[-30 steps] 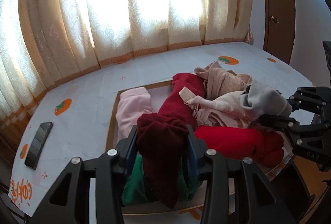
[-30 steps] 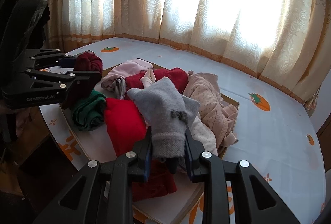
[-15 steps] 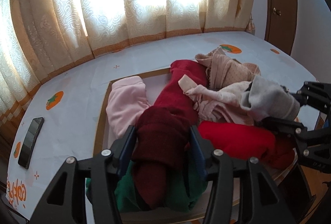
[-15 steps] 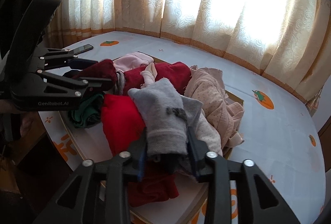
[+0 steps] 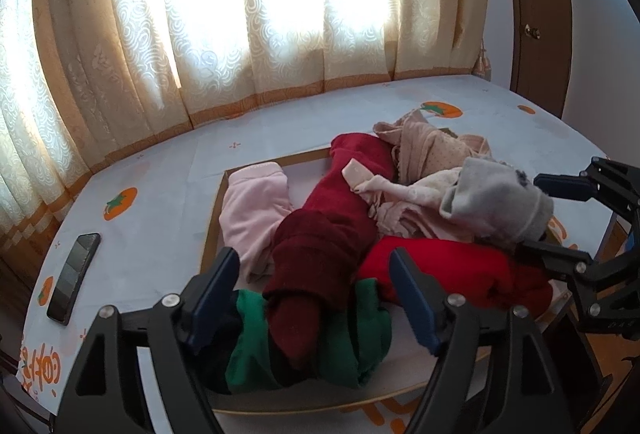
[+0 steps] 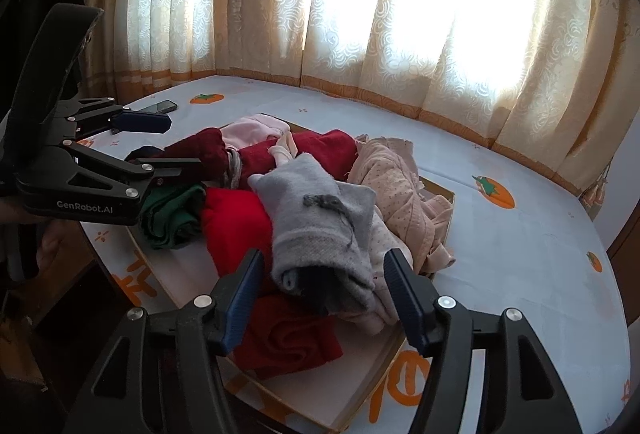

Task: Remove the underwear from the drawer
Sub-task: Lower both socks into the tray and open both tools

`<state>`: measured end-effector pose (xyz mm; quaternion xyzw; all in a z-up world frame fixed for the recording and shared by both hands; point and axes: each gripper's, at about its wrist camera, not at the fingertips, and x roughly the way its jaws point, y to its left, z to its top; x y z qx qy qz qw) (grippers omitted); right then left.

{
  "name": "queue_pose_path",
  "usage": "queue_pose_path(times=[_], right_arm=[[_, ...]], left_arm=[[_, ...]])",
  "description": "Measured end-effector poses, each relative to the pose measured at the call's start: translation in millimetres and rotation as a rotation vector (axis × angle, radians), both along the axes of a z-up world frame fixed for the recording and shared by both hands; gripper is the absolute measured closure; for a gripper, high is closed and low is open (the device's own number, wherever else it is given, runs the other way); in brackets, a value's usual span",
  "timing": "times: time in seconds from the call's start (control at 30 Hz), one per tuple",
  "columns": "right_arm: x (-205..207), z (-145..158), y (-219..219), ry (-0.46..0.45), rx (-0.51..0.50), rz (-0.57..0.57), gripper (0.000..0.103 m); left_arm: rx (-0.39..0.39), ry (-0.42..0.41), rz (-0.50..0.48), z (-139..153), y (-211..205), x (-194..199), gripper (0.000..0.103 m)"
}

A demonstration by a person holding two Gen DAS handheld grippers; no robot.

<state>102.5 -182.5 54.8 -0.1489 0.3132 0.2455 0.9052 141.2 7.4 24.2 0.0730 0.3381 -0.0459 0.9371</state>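
Observation:
A shallow wooden drawer (image 5: 214, 218) (image 6: 384, 374) lies on the bed, piled with garments. My left gripper (image 5: 314, 290) is open, its jaws either side of a dark maroon garment (image 5: 320, 258) that rests on a green one (image 5: 344, 338). My right gripper (image 6: 324, 298) is open, its jaws either side of a grey garment (image 6: 320, 218) lying on a red one (image 6: 236, 226). The grey garment (image 5: 500, 201) and right gripper (image 5: 560, 222) show at the right of the left wrist view. The left gripper (image 6: 148, 141) shows at the left of the right wrist view.
The drawer also holds a light pink garment (image 5: 252, 205), a long dark red one (image 5: 352, 173) and beige dotted ones (image 6: 396, 189). A phone (image 5: 74, 272) lies on the white bedsheet with orange prints (image 6: 520, 254). Curtains (image 5: 240, 13) hang behind; a wooden door (image 5: 536, 13) stands at right.
Both grippers have opened. The maroon garment dropped from the left jaws onto the green one; the grey garment dropped from the right jaws onto the pile.

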Motion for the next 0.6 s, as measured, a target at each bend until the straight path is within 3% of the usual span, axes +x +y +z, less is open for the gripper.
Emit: queue_pose_path(times=[0.1,0.6], right_arm=[[-7.1,4.1,-1.6,-0.013,0.01,0.002,0.039],[-55.9,16.2,3.6,-0.052,0.024,0.052,0.037]], left_arm=[[-0.01,-0.024,0.003,3.6,0.0,-7.9,0.016],[-0.026,-0.062,-0.04,11.1,-10.4,-44.1,0.014]])
